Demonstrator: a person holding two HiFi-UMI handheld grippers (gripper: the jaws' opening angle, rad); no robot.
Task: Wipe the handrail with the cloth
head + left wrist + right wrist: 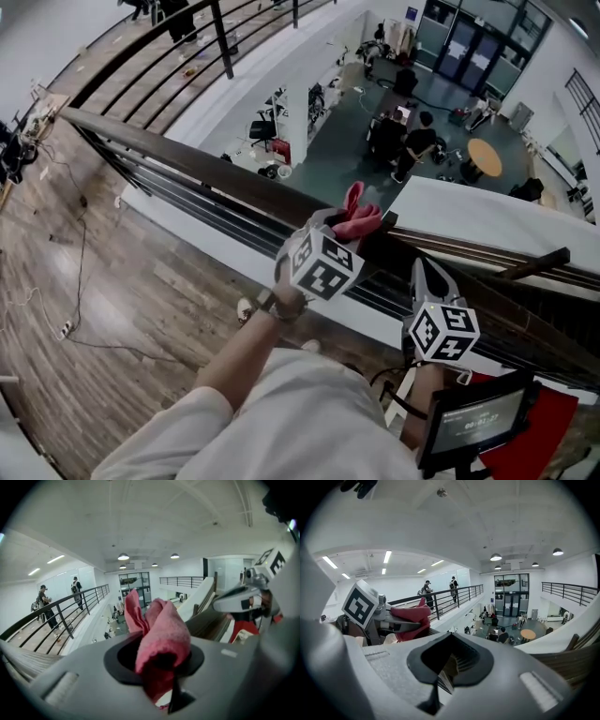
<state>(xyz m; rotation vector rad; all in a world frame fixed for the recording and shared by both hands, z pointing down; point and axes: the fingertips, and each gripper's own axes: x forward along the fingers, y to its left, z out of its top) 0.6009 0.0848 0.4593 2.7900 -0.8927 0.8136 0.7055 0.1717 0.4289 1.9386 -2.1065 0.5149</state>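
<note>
1. Cloth (359, 217) first: it is in my left gripper (349, 234), whose jaws are clamped on it. It sits right at the top edge of the handrail (187, 159), roughly midway along the stretch I can see.
2. Progress, as I judge it: the wiping is either just starting or mid-stroke. The rail shows no streak or cleaned band to go by (dark wood hides that sort of thing), so I cannot say how much is covered.
3. Whether the cloth presses on the wood or hangs just above it, I cannot tell from the head view. The left gripper view looks out past the rail over the hall below.
4. What is left, at the least, is the long run of rail toward my left and the run to my right, past the right gripper (427, 281).
5. That right gripper has its jaws together on nothing and rides just beside the rail, near the left one.
6. The cloth itself is pinkish-red, soft and nappy. It is bunched into loose folds that stand out of the jaws rather than spread flat, so I expect only a small contact patch.
</note>
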